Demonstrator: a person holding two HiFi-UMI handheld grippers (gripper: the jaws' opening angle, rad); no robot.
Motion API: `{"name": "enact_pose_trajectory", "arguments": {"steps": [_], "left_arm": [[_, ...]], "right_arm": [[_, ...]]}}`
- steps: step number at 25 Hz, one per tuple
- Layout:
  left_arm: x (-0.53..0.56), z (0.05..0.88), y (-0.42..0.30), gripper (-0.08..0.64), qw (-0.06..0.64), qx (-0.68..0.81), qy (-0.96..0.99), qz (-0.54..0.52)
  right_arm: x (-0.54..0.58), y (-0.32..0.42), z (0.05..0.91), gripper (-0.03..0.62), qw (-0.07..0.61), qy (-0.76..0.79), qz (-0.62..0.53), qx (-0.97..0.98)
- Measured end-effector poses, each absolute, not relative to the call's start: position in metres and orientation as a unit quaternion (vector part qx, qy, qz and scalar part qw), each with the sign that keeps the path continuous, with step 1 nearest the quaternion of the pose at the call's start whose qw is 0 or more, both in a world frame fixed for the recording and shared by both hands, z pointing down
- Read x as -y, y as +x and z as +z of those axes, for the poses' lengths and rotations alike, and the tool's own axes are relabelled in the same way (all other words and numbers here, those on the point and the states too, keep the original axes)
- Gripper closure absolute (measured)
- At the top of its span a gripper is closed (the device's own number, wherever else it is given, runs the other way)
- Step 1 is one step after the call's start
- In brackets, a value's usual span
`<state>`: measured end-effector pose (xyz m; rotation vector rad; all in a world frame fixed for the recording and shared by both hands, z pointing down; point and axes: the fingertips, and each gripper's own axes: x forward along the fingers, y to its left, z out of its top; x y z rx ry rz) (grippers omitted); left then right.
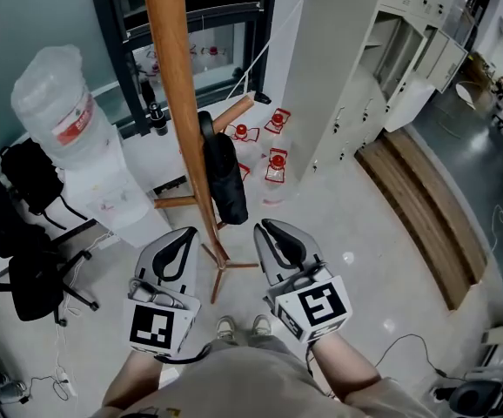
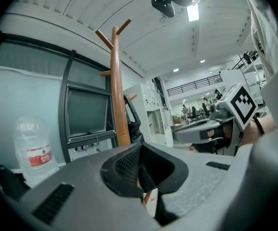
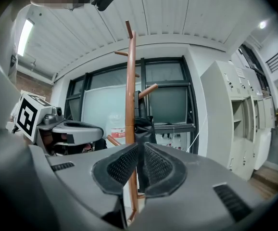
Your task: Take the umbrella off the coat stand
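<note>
A wooden coat stand point(image 1: 182, 103) rises straight in front of me, its feet spread on the pale floor. A folded black umbrella point(image 1: 227, 181) hangs on its right side, close against the pole. My left gripper point(image 1: 184, 233) and right gripper point(image 1: 273, 227) are side by side just short of the stand, both shut and empty, the pole's foot between them. The left gripper view has the stand point(image 2: 120, 105) and umbrella point(image 2: 135, 129) beyond its own closed jaws point(image 2: 140, 165). Past the right gripper point(image 3: 140, 160), the umbrella point(image 3: 141, 126) hangs dead ahead beside the pole point(image 3: 131, 81).
A water dispenser with a large bottle point(image 1: 56, 103) stands left of the stand, black office chairs point(image 1: 25, 259) farther left. White lockers point(image 1: 408, 50) and a wooden strip point(image 1: 425, 207) lie to the right. Red items point(image 1: 276, 159) sit on the floor behind the stand, by dark-framed windows.
</note>
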<state>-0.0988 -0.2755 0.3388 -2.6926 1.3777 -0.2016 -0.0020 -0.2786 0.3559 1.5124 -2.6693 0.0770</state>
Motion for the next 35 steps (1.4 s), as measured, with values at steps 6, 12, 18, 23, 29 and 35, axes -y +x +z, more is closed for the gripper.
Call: {"name": "enact_pose_trajectory", "arguments": {"steps": [6,12,18,23,29,35], "left_arm": [[0.288,0.342,-0.098,0.552,0.047,-0.472,-0.877,-0.071],[0.303,0.354,-0.098,0.552,0.040,-0.483,-0.871,-0.083],[0.318,0.364,-0.092,0.552,0.028,-0.489,-0.867,-0.093],[0.326,0.371,-0.087,0.552,0.022,-0.494,-0.864,-0.093],[0.332,0.387,-0.088,0.552,0.011,-0.498,-0.861,-0.105],[0.335,0.408,-0.091,0.552,-0.005,-0.500,-0.856,-0.132]], "right_arm": [[0.296,-0.003,0.360,0.429,0.039,0.448,0.025,0.893],[0.315,-0.007,0.361,0.334,-0.013,0.375,0.051,0.925],[0.347,-0.008,0.391,0.308,0.011,0.347,0.064,0.936],[0.363,-0.020,0.418,0.281,0.027,0.302,0.066,0.951],[0.376,-0.033,0.451,0.258,0.052,0.266,0.079,0.959],[0.385,-0.044,0.482,0.258,0.083,0.233,0.094,0.964]]}}
